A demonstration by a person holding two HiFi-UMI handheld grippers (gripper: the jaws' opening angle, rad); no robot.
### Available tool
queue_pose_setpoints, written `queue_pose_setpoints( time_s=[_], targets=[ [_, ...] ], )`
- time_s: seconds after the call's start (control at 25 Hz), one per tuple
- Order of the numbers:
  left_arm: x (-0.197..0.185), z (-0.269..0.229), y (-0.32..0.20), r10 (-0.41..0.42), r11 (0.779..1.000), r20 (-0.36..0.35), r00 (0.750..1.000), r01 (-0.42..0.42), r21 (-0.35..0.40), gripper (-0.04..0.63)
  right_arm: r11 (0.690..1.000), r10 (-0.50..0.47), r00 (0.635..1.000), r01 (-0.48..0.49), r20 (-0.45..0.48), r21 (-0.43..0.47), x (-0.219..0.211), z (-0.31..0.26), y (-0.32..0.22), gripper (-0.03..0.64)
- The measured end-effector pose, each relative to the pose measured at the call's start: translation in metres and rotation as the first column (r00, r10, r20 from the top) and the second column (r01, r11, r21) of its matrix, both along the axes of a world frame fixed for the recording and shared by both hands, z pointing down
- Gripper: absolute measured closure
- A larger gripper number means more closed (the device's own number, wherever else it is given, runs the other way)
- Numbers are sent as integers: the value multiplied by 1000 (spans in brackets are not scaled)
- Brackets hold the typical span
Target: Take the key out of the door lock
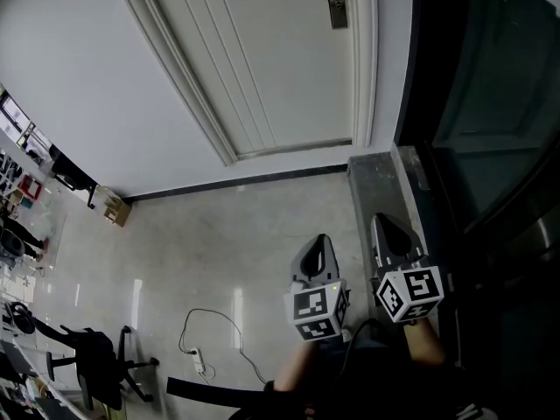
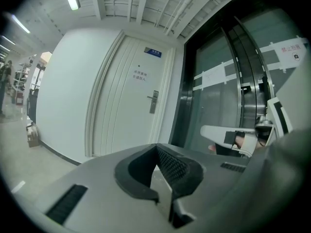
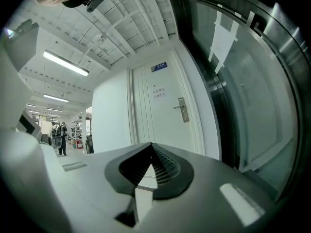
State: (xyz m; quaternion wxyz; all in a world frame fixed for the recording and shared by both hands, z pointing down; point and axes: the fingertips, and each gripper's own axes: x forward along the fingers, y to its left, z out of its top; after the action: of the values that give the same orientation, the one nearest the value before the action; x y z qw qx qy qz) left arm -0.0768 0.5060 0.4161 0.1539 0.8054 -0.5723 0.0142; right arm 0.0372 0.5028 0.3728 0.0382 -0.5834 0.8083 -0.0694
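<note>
low at the bottom of the head view, side by side and just apart: left gripper (image 1: 320, 240) and right gripper (image 1: 381, 221), both pointed toward the white door (image 1: 262, 59) and well apart from it. along the left one's own jaws: closed tip to tip, nothing between. same on the right: tips shut on each other, empty. high on the door's right edge, near the frame: metal lock plate (image 1: 337, 0) with a lever handle sticking out to the left. key too small to make out in any view, so no telling whether it sits in the lock. right of the door: dark glass wall (image 1: 490, 103). down on the pale floor (image 1: 219, 243): white cable with a power strip (image 1: 198, 357), black office chair (image 1: 98, 361) at the lower left, small cardboard box (image 1: 115, 208) against the base of the wall.
</note>
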Motion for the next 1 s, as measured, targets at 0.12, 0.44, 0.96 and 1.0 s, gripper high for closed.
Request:
queue_pose_setpoints(
  time_s=[0.12, 0.44, 0.96, 1.0],
  targets=[
    [-5, -1, -33, 9, 1000, -2, 1000, -9, 11, 595, 1000, -5, 1000, 5, -5, 1, -10, 3, -30, 615],
    [-23, -17, -126, 41, 998, -2, 999, -41, 43, 595, 999, -23, 1000, 24, -6, 24, -39, -9, -117, 616],
    [-53, -3, -219, 65, 998, -26, 998, -65, 24, 595, 1000, -17, 1000, 17, -22, 3, -78, 5, -205, 615],
    [-52, -1, -225, 69, 997, -28, 997, -68, 21, 595, 1000, -11, 1000, 11, -21, -1, -76, 6, -210, 615]
  ],
)
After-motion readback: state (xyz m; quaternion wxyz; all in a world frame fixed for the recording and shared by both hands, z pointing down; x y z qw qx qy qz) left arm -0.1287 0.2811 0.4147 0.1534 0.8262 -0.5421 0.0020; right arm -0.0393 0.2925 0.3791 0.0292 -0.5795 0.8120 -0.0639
